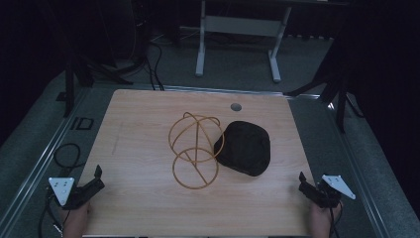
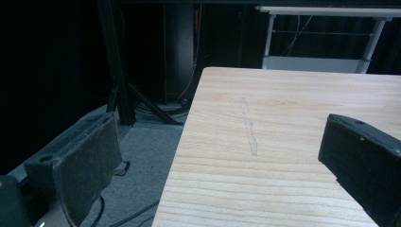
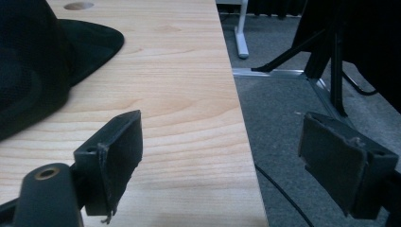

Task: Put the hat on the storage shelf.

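Left gripper (image 1: pixel 97 179): at the near left corner of the worktop (image 1: pixel 148 198), held in a hand (image 1: pixel 75 220) entering from the bottom edge; grey three-cornered plate on top; jaws wide apart and empty. In the left gripper view (image 2: pixel 227 165), one jaw hangs over the grey floor beside the worktop's left edge and the other over the wood.

Right gripper (image 1: pixel 306 186): at the near right corner, held in the other hand (image 1: pixel 324 218); jaws likewise spread wide, holding nothing. In the right gripper view (image 3: pixel 222 161), the jaws straddle the worktop's right edge, one over wood, one over carpet (image 3: pixel 293 109).

Worktop: light wood grain, rectangular; a faint pale scuff (image 2: pixel 249 130) runs along the left part.

Wire frame (image 1: pixel 195 148): tan, standing at mid-worktop; a round ring base nearer the person with a domed cage of hoops rising behind it.

Black cap (image 1: pixel 243 147): dark fabric, lying just right of the wire frame, apparently touching it; its brim (image 3: pixel 94 40) is flat on the wood.

Round hole (image 1: pixel 236 106): small grey grommet in the worktop, beyond the cap.

White table frame (image 1: pixel 237 34): on the floor well beyond the far edge.
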### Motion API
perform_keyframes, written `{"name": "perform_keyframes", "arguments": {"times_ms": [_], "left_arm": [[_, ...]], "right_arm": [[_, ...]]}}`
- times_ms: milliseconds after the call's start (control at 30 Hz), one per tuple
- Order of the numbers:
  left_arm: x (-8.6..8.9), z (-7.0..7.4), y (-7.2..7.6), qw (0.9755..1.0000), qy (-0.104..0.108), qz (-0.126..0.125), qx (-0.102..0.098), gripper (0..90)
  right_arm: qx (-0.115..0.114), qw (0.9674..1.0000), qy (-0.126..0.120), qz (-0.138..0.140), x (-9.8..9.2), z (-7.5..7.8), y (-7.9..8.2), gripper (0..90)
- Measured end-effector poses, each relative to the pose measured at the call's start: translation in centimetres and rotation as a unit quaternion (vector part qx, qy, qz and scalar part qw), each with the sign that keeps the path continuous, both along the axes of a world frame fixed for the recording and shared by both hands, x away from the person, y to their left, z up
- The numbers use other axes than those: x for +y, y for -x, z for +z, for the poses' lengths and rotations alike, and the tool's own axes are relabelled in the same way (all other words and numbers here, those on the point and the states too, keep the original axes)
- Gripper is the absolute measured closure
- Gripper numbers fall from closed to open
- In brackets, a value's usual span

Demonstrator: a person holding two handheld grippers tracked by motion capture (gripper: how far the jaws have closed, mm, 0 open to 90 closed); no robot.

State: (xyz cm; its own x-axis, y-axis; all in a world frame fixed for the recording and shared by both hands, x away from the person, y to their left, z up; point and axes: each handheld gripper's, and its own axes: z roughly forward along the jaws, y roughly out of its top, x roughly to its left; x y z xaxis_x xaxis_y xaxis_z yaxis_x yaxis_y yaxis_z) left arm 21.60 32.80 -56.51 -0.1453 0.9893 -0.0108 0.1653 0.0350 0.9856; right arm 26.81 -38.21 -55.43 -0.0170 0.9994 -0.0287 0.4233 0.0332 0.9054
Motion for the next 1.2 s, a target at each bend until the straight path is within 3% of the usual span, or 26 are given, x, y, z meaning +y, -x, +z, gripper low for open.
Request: {"name": "perform_keyframes", "arguments": {"times_ms": [333, 400, 567, 667, 933, 1000, 1100, 1200], "left_arm": [[0.0, 0.0, 0.0, 1.0000, 0.002, 0.003, 0.001, 0.6], [0.0, 0.0, 0.0, 1.0000, 0.002, 0.003, 0.000, 0.6], [0.0, 0.0, 0.0, 1.0000, 0.003, 0.004, 0.000, 0.6], [0.1, 0.0, 0.0, 1.0000, 0.004, 0.005, 0.001, 0.6], [0.1, 0.0, 0.0, 1.0000, 0.005, 0.006, 0.000, 0.6], [0.1, 0.0, 0.0, 1.0000, 0.006, 0.006, -0.001, 0.6], [0.1, 0.0, 0.0, 1.0000, 0.005, 0.006, 0.000, 0.6], [0.1, 0.0, 0.0, 1.0000, 0.005, 0.006, 0.000, 0.6]], "right_arm": [[0.003, 0.9998, 0.004, 0.019, 0.3, 0.0, -0.4, 14.2], [0.002, 0.9988, -0.022, 0.045, 0.9, 1.1, -0.5, 13.3], [-0.015, 0.9975, -0.032, 0.061, 1.9, 3.1, -0.3, 13.3], [-0.017, 0.9953, -0.052, 0.081, 2.9, 4.2, -0.2, 13.3], [-0.019, 0.9882, -0.053, 0.142, 6.4, 6.5, -0.8, 11.9], [-0.032, 0.9852, -0.057, 0.158, 7.0, 7.0, -0.9, 10.9], [-0.039, 0.9840, -0.034, 0.171, 8.2, 7.6, -1.3, 10.9], [-0.028, 0.9816, -0.030, 0.186, 9.5, 7.9, -2.0, 13.0]]}}
